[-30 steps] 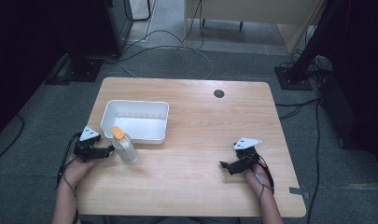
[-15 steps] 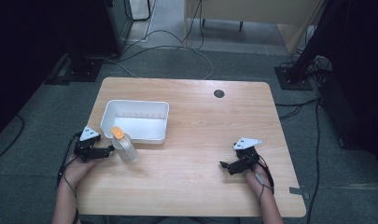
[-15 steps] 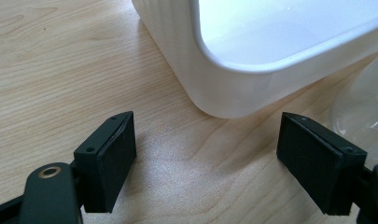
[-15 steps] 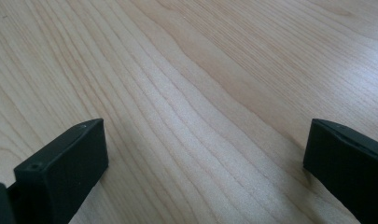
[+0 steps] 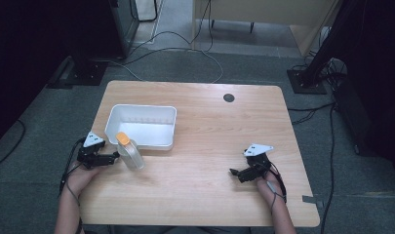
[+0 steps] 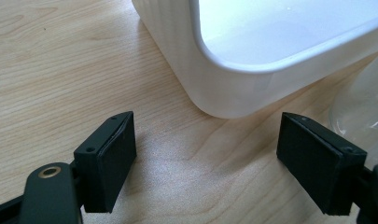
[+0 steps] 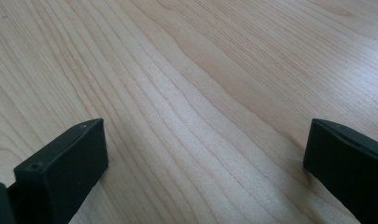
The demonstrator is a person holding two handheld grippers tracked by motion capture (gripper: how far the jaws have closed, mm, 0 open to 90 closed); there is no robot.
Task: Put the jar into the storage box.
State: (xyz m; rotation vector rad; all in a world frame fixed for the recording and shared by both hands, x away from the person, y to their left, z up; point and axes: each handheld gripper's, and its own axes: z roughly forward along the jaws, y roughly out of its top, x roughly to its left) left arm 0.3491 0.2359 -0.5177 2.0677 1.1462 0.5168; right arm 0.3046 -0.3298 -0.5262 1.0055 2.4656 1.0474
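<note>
The left claw (image 6: 210, 163) is seen with its two black jaws spread wide apart and nothing held between them, low over the pale wooden desk (image 6: 60, 70). Beyond them, a rounded corner of a white plastic tub (image 6: 233, 79) is shown resting on the desk. At the right edge, part of a clear plastic container (image 6: 364, 112) is visible just beside the right-hand jaw.

The high view is soft and slightly blurred; the wooden table (image 5: 200, 146) is evenly lit from above while the surrounding floor falls into deep shadow. In the left gripper view, the white tub (image 6: 252, 56) glares, overexposed inside.
</note>
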